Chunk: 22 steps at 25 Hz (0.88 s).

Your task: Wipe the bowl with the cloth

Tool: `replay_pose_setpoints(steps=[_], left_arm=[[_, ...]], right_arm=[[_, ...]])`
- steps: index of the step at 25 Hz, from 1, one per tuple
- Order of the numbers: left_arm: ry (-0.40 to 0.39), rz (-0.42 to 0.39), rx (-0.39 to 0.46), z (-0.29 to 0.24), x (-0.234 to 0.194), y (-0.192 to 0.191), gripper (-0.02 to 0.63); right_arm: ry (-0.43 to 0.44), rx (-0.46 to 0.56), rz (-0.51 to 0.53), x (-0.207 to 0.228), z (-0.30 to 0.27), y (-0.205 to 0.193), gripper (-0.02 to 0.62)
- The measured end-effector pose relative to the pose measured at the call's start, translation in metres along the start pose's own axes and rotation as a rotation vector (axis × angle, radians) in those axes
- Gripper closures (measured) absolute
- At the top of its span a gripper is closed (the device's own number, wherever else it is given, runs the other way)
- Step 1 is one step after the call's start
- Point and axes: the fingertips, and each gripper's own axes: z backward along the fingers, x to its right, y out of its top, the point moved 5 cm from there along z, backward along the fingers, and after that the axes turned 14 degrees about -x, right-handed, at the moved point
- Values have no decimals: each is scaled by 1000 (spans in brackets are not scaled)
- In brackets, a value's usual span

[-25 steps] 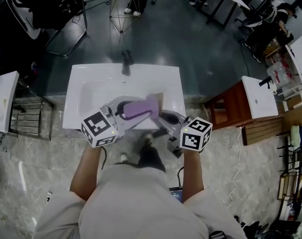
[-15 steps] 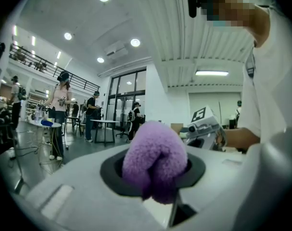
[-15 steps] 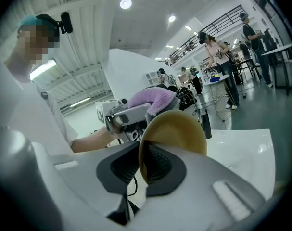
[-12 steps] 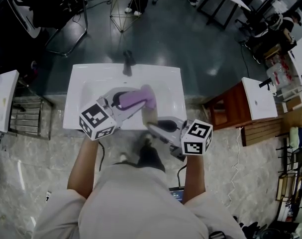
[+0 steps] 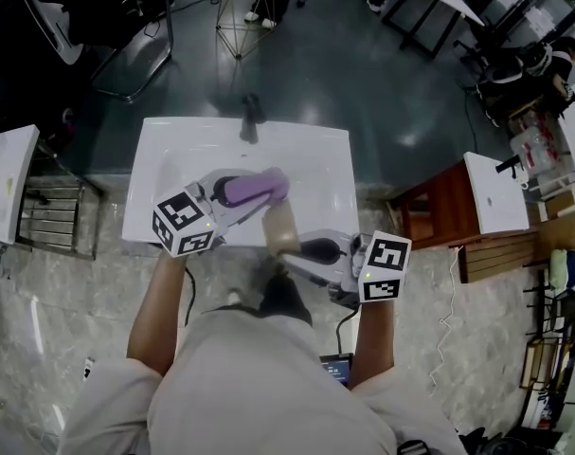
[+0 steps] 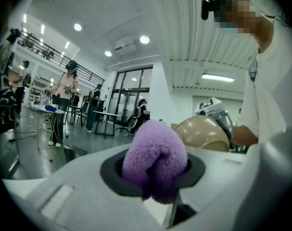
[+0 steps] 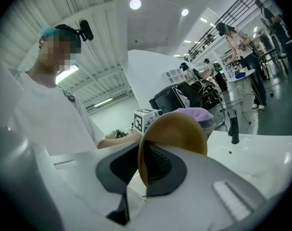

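In the head view my left gripper [image 5: 260, 190] is shut on a fluffy purple cloth [image 5: 254, 188] over the white sink [image 5: 173, 159]. In its own view the cloth [image 6: 155, 160] bulges out between the jaws of the left gripper [image 6: 155, 179]. My right gripper [image 5: 293, 246] is shut on the rim of a tan bowl [image 5: 281, 227], held on edge at the sink's front rim. The right gripper [image 7: 146, 170] pinches the bowl [image 7: 177, 131], with the cloth [image 7: 196, 113] just beyond it. The bowl [image 6: 203, 134] sits close beside the cloth; contact is unclear.
A dark faucet [image 5: 252, 117] stands at the sink's far edge. A wooden stand [image 5: 439, 207] and a white tray [image 5: 491, 188] are to the right, a metal rack [image 5: 55, 216] to the left. People and desks fill the background.
The right gripper has drawn the bowl back toward the person and turned it, away from the cloth. The left gripper has shifted the cloth slightly left over the sink.
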Motion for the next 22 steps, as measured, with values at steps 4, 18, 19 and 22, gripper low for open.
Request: replay_pose_setpoints(steps=[4, 18, 19, 22], left_arm=[[-17, 25, -13, -1, 5, -14, 486], [-175, 66, 64, 5, 57, -41, 485], [-184, 62, 70, 5, 61, -40, 485], [-183, 43, 79, 7, 63, -35, 485]], right_arm=[[87, 88, 33, -10, 5, 14, 578], [-61, 263, -59, 28, 8, 37, 581], [-93, 255, -68, 32, 8, 36, 581], [-172, 220, -118, 49, 6, 31, 582]])
